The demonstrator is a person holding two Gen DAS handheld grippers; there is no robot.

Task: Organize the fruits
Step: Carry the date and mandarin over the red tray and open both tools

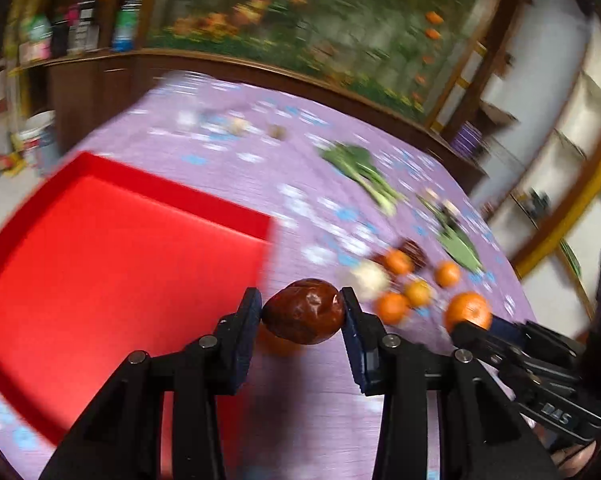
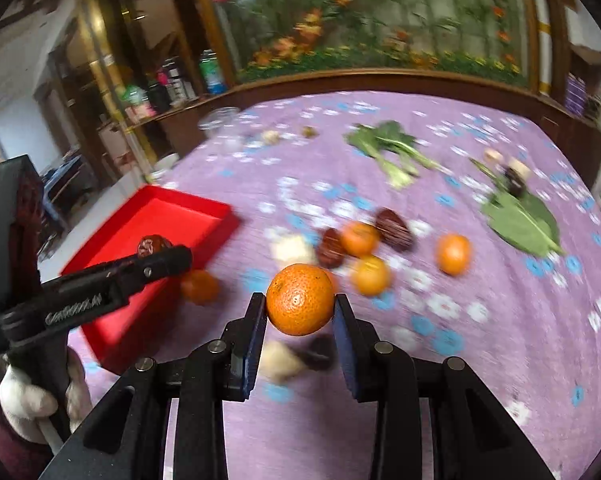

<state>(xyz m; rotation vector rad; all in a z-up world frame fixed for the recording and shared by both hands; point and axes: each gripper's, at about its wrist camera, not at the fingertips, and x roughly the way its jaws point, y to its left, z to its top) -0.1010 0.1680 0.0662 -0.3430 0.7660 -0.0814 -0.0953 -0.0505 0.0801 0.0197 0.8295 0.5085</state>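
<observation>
In the left wrist view, the left hand-held gripper [image 1: 302, 310] sits at lower centre, its two pads clamped on a wrinkled brown date [image 1: 303, 311] held above the counter [image 1: 228, 128], which wears a purple flowered cloth. The red tray [image 1: 100, 248] fills the left of that frame, its near corner just left of the date. To the right of the date lies a blurred cluster on the cloth: small oranges [image 1: 392, 307], a pale lump [image 1: 369, 276] and a dark date [image 1: 414, 251]. At the right edge of the frame the right hand-held gripper [image 1: 470, 316] comes in from the lower right, closed on an orange [image 1: 467, 309].

In the right wrist view the same orange [image 2: 300, 299] sits at centre, pinched between the blue pads of the right hand-held gripper [image 2: 300, 308] and raised off the cloth. The left hand-held gripper [image 2: 156, 250] reaches in from the left edge with the date [image 2: 150, 245] at its tip, over the tray [image 2: 172, 216] in the left middle of the frame. A loose orange [image 2: 199, 286] lies just beside the tray's near wall. Further oranges and dates are scattered at centre right, and leafy greens [image 2: 392, 148] lie in the upper right, well apart from the tray. Much of the background is motion-blurred.
</observation>
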